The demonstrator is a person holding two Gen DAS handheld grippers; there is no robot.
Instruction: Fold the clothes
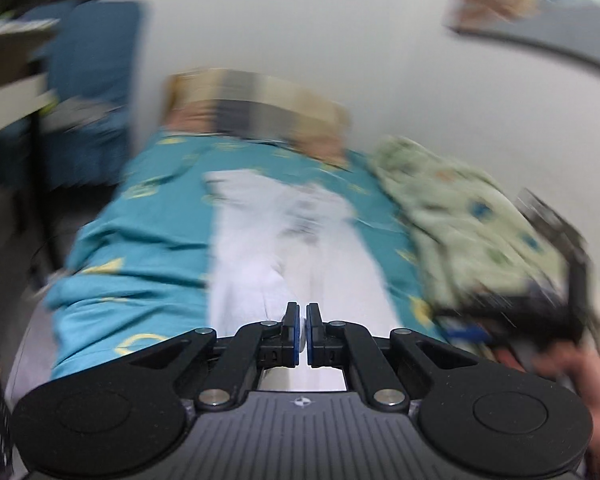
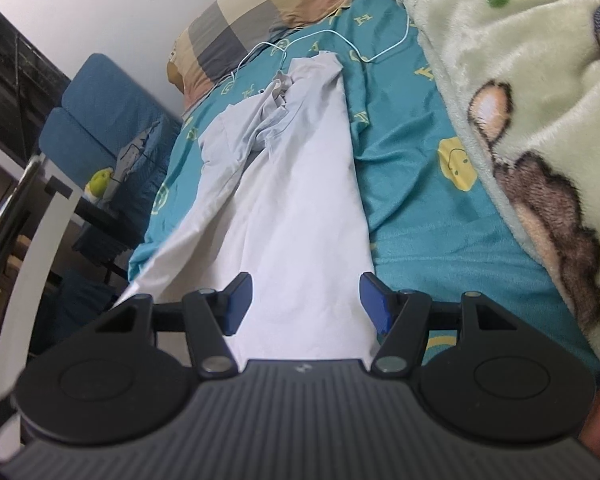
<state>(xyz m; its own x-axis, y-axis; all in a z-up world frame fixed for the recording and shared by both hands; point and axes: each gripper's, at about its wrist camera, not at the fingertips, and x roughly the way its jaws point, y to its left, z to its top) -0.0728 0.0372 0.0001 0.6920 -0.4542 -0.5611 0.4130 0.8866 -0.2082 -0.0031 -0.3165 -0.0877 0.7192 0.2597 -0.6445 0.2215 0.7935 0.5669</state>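
A white garment [image 2: 296, 184] lies stretched lengthwise along a bed with a teal sheet [image 2: 428, 216]; its far end near the pillow is bunched. My right gripper [image 2: 305, 304] is open, its blue pads either side of the garment's near end, just above it. In the blurred left wrist view my left gripper [image 1: 303, 332] is shut, with the white garment [image 1: 284, 232] right at its tips; the blur hides whether cloth is pinched. The right gripper [image 1: 548, 312] also shows at the right of that view.
A checked pillow [image 2: 260, 20] lies at the bed's head against a white wall. A green fleece blanket [image 2: 520, 80] with animal prints covers the bed's right side. A thin white cable [image 2: 340, 36] lies by the pillow. A blue chair [image 2: 100, 120] stands left of the bed.
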